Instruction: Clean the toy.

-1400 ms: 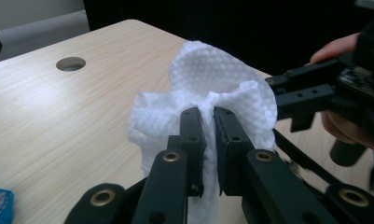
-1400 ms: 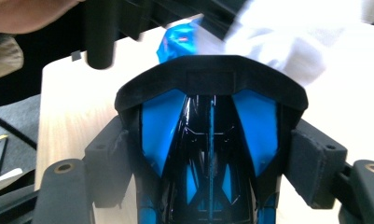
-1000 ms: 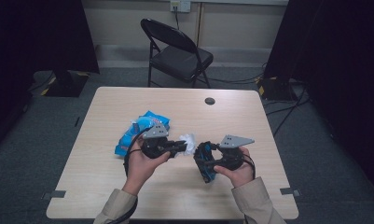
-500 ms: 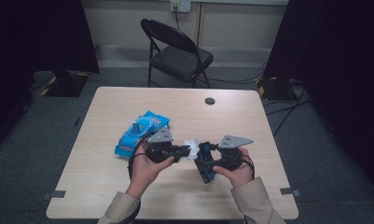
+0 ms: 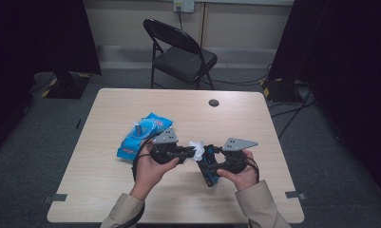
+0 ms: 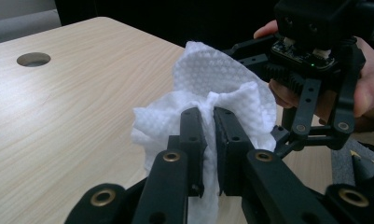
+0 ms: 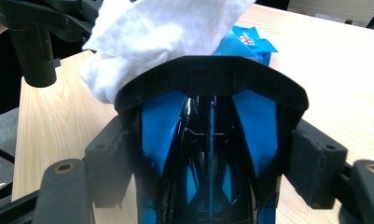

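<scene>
While we hold both grippers above the table's point(image 5: 102, 190) near edge, our left gripper point(image 5: 190, 153) pinches a white wipe point(image 6: 212, 88), and our right gripper point(image 5: 208, 166), at three o'clock of it, clamps a black-and-blue object point(image 7: 208, 154). A blue wipes packet point(image 5: 143, 135) lies at ten o'clock.

A black folding chair point(image 5: 181, 52) is set beyond the wooden table point(image 5: 102, 190). Grey carpet point(image 5: 41, 123) is laid throughout. Dark curtains point(image 5: 36, 38) are hung at both sides.
</scene>
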`<control>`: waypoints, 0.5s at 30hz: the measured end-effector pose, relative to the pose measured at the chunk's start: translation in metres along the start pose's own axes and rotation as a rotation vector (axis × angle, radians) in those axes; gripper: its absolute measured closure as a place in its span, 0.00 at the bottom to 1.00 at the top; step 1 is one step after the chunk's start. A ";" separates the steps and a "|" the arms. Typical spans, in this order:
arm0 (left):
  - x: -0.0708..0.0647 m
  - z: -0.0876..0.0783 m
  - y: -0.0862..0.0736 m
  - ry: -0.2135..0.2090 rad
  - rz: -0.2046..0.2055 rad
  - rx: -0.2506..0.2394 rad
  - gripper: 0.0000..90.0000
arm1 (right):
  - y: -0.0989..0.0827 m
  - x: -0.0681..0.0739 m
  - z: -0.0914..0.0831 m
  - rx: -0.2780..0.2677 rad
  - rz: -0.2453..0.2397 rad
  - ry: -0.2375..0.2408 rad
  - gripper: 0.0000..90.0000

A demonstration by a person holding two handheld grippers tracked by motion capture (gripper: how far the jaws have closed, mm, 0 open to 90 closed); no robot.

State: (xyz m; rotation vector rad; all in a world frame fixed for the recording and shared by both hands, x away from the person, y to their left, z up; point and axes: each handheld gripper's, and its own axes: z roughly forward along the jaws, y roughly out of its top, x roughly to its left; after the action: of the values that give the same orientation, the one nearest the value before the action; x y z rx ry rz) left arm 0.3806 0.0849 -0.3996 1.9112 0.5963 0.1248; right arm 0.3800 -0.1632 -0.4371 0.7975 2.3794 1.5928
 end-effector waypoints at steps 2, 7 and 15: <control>0.000 0.001 0.001 0.001 0.005 -0.001 0.92 | 0.000 0.000 0.000 0.000 -0.001 0.002 0.28; 0.001 0.001 0.003 0.004 0.009 -0.003 0.92 | 0.000 0.001 0.000 0.001 0.000 0.005 0.28; 0.002 0.004 0.008 0.008 0.012 -0.006 0.92 | 0.001 0.006 0.003 0.006 -0.011 0.024 0.28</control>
State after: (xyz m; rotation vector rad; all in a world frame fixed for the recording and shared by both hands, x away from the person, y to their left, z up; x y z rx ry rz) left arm 0.3859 0.0803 -0.3946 1.9094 0.5892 0.1421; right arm 0.3768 -0.1571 -0.4362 0.7691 2.4021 1.6000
